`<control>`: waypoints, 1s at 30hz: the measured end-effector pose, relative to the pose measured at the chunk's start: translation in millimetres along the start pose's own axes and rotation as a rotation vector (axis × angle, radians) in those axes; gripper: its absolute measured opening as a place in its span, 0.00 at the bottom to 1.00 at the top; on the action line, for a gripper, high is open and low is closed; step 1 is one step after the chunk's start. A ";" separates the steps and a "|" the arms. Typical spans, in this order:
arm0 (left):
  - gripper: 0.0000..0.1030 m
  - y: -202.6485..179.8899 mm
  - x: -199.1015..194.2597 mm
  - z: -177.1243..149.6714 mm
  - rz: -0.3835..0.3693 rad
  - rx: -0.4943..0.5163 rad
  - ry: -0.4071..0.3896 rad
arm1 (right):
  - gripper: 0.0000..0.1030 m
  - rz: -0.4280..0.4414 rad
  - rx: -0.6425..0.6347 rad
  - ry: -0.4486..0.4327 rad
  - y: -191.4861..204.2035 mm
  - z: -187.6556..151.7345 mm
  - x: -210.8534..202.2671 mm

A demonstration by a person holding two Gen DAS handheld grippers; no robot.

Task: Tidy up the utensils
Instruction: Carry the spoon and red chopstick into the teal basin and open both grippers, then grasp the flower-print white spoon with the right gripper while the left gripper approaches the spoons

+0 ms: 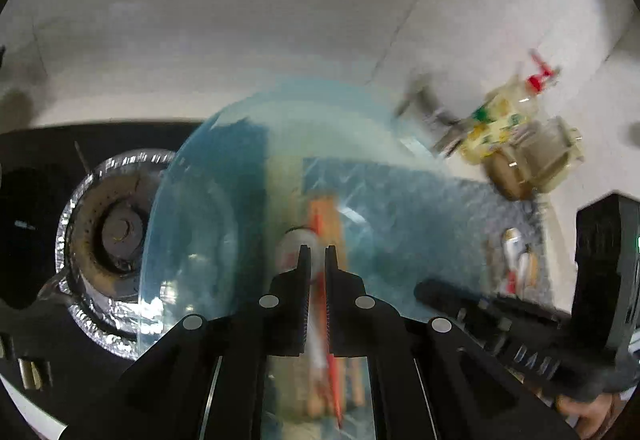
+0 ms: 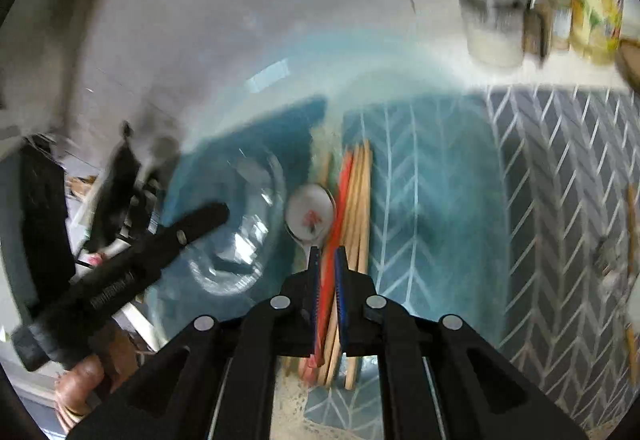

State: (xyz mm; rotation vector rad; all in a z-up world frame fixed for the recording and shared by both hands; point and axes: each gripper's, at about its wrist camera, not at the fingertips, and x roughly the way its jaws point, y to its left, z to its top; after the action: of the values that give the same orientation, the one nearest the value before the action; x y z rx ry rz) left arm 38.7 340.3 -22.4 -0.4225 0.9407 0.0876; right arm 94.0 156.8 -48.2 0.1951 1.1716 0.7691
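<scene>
A clear blue-tinted glass bowl (image 1: 224, 168) fills the middle of both wrist views, held tilted over the counter; it also shows in the right wrist view (image 2: 240, 176). Seen through it lie a steel spoon (image 2: 310, 214), an orange-red utensil (image 2: 342, 196) and several wooden chopsticks (image 2: 362, 200). My left gripper (image 1: 318, 249) is shut on the bowl's near rim. My right gripper (image 2: 329, 250) is shut on the same rim. The left gripper also shows from the side in the right wrist view (image 2: 120, 280). Both frames are blurred by motion.
A gas burner ringed with foil (image 1: 108, 228) sits at the left on the black stove. A grey herringbone mat (image 2: 560, 180) covers the counter. Jars and bottles (image 2: 560, 12) stand at the back by the tiled wall. More utensils (image 1: 518, 260) lie on the mat at right.
</scene>
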 end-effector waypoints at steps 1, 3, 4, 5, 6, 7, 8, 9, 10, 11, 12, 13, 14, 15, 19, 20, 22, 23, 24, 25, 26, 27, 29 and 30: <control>0.15 -15.1 -13.9 -0.3 -0.015 0.021 -0.032 | 0.07 0.031 -0.010 -0.040 -0.8 4.9 -16.4; 0.38 -47.8 -41.6 -2.5 -0.039 0.067 -0.097 | 0.07 0.085 -0.049 -0.131 -7.2 12.1 -56.4; 0.53 -64.8 -53.6 -4.6 -0.050 0.089 -0.128 | 0.07 0.095 -0.097 -0.215 -12.5 16.7 -90.8; 0.57 -83.4 -63.7 -6.8 -0.066 0.114 -0.157 | 0.09 0.092 -0.127 -0.264 -16.0 18.3 -110.5; 0.62 -107.3 -74.8 -12.7 -0.091 0.146 -0.186 | 0.12 0.081 -0.178 -0.348 -23.8 20.0 -142.3; 0.67 -127.8 -80.1 -18.1 -0.116 0.169 -0.198 | 0.30 0.073 -0.207 -0.403 -31.8 20.1 -162.1; 0.69 -148.3 -80.9 -25.1 -0.143 0.190 -0.201 | 0.58 0.064 -0.228 -0.449 -39.7 19.3 -178.3; 0.73 -162.5 -77.9 -30.1 -0.158 0.201 -0.198 | 0.68 0.047 -0.247 -0.519 -57.5 16.4 -201.5; 0.73 -178.7 -70.3 -36.4 -0.169 0.213 -0.191 | 0.69 0.036 -0.253 -0.554 -69.6 12.9 -212.2; 0.73 -197.8 -53.7 -44.6 -0.172 0.221 -0.168 | 0.69 0.021 -0.270 -0.579 -87.9 8.4 -222.5; 0.73 -207.4 -41.3 -47.5 -0.171 0.216 -0.143 | 0.69 -0.001 -0.275 -0.575 -100.3 7.6 -226.0; 0.73 -218.6 -19.4 -53.1 -0.166 0.202 -0.101 | 0.69 -0.038 -0.268 -0.543 -120.8 5.1 -226.3; 0.73 -225.6 3.9 -59.0 -0.166 0.172 -0.062 | 0.69 -0.055 -0.254 -0.501 -142.6 1.8 -223.5; 0.73 -229.2 19.7 -62.5 -0.162 0.153 -0.047 | 0.68 -0.063 -0.230 -0.465 -164.7 -3.4 -219.8; 0.65 -238.5 96.8 -80.6 -0.060 0.120 0.018 | 0.52 -0.100 -0.171 -0.345 -230.6 -26.6 -203.6; 0.64 -238.2 111.5 -83.6 -0.037 0.128 0.020 | 0.47 -0.104 -0.155 -0.321 -242.0 -29.5 -201.3; 0.61 -235.7 133.4 -84.6 -0.004 0.130 0.028 | 0.44 -0.117 -0.105 -0.268 -269.8 -37.3 -195.4; 0.58 -233.3 141.3 -84.1 0.009 0.127 0.037 | 0.44 -0.122 -0.084 -0.250 -280.4 -39.6 -193.4; 0.58 -230.4 150.1 -83.5 0.004 0.117 0.049 | 0.44 -0.127 -0.068 -0.238 -288.5 -42.1 -191.9; 0.57 -228.3 155.5 -83.3 0.000 0.115 0.054 | 0.44 -0.132 -0.054 -0.229 -297.1 -45.5 -192.6; 0.58 -227.8 164.0 -82.6 0.010 0.120 0.061 | 0.44 -0.130 -0.046 -0.222 -301.9 -49.5 -193.6; 0.57 -228.1 169.7 -82.9 0.016 0.128 0.073 | 0.44 -0.130 -0.041 -0.215 -306.4 -51.0 -193.5; 0.56 -234.0 175.7 -84.5 0.034 0.181 0.057 | 0.44 -0.128 -0.037 -0.206 -314.6 -56.7 -194.4; 0.50 -239.0 176.7 -86.2 0.052 0.211 0.048 | 0.44 -0.125 -0.038 -0.204 -316.5 -60.3 -195.1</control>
State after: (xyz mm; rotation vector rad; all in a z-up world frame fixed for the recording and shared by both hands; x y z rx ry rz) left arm 138.3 68.9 -133.0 -0.2058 0.9969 0.0245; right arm 146.8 -213.9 -88.8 0.1630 0.9657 0.6446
